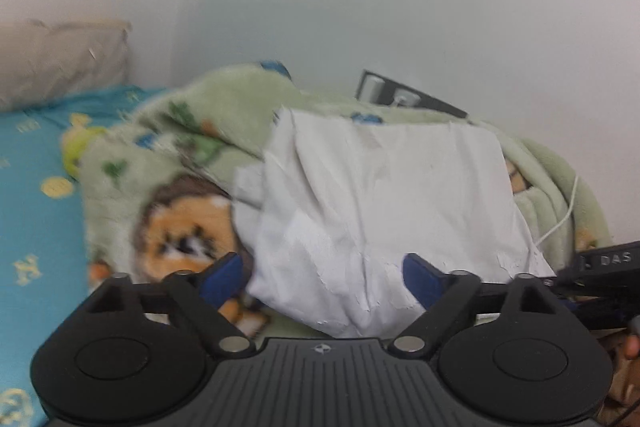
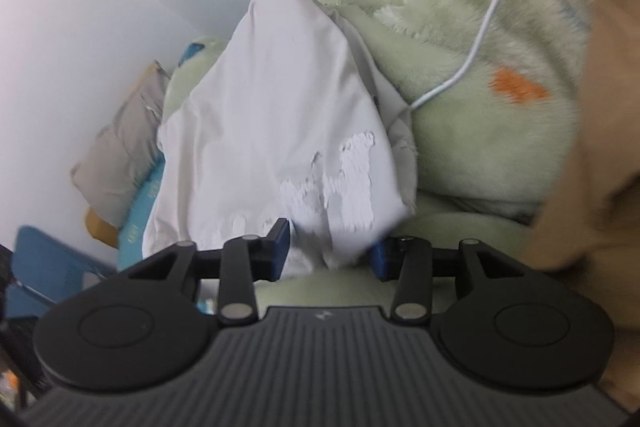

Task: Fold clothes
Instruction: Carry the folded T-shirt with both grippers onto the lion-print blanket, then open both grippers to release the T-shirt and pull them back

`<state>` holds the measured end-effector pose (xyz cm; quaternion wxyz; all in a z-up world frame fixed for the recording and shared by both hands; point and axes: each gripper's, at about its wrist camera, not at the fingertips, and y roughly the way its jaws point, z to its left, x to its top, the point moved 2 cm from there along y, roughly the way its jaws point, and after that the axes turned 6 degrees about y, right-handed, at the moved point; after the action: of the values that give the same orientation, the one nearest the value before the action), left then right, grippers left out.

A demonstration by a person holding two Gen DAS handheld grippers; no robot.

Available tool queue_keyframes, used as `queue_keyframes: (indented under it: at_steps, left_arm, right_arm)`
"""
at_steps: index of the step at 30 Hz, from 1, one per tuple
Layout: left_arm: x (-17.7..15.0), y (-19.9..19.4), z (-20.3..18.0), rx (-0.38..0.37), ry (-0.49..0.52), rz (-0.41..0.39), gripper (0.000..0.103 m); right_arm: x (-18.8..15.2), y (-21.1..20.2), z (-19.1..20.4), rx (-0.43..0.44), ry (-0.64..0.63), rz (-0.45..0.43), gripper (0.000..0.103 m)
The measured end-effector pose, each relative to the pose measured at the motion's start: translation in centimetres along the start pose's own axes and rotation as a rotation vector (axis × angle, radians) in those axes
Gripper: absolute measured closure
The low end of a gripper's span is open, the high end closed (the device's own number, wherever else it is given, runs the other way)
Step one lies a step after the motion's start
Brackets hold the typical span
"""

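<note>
A white garment with cracked white print lies folded in a rough rectangle on a green fleece blanket. My left gripper is open, its blue fingers on either side of the garment's near edge, nothing clamped. In the right wrist view the same garment hangs toward me. My right gripper is open, its blue fingers straddling the garment's lower corner. The right gripper's black body shows at the right edge of the left wrist view.
A blue patterned bedsheet covers the bed at left, with a beige pillow against the white wall. A white cable runs over the blanket. A tan cloth lies at right. A black frame leans behind the blanket.
</note>
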<state>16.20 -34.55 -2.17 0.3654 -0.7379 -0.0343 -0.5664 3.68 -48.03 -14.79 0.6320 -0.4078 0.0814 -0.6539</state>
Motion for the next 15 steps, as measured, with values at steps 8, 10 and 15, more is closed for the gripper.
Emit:
queue_keyframes:
  at_steps: [8,10,15]
  left_arm:
    - [4.1,-12.7,-3.0,0.112,0.045,-0.084,0.000]
    - [4.8,-16.0,-4.0,0.123,0.044,-0.129,0.000]
    - [5.0,-23.1,-6.9,0.148,0.078,-0.220,0.000]
  right_arm:
    - [-0.8,-8.7,1.8,0.063,-0.075,-0.067,0.058]
    - [-1.2,-11.2,2.8,0.103,-0.105,-0.087,0.033]
    - [-2.9,-17.4,5.5,0.188,-0.215,-0.144,0.012]
